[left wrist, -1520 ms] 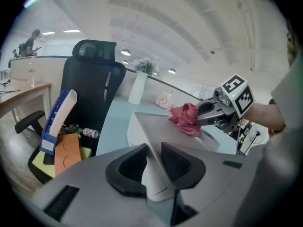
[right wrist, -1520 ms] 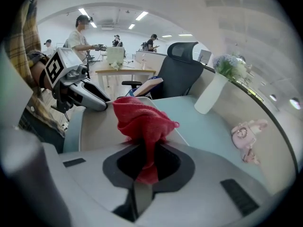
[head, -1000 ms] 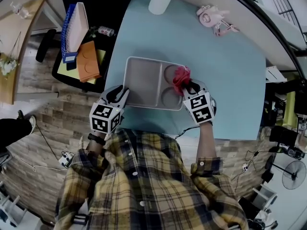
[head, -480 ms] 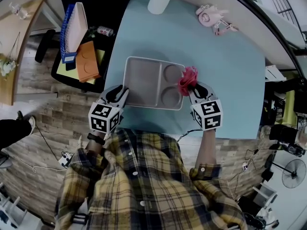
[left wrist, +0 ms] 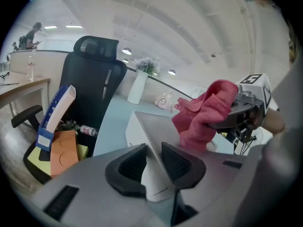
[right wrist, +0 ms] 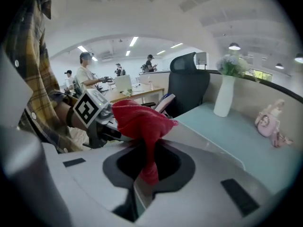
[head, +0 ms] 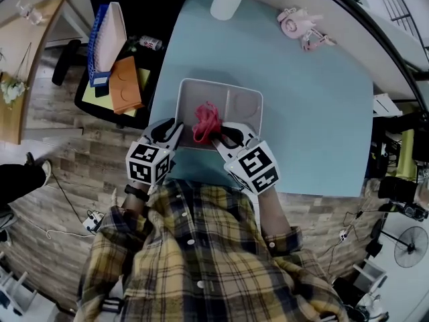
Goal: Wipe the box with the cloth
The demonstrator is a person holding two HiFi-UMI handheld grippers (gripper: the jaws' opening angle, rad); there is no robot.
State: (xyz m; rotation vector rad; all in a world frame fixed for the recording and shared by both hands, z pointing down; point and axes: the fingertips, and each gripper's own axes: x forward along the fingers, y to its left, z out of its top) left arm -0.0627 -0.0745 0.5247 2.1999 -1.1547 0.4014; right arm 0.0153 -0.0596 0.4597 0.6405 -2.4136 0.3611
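Showing the right gripper (head: 216,131) clamped on the red cloth (head: 204,119) over the large left compartment of the box (head: 242,106), which lies on the blue table (head: 315,113); the left gripper (head: 172,129) pinches the box's near-left rim, and the box's long axis runs off to the right.

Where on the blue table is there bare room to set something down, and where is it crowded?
Bare: the table right of the box, below the pink toy; also the strip between vase and box. Crowded: the box's near edge, where the left gripper, right gripper and red cloth meet.
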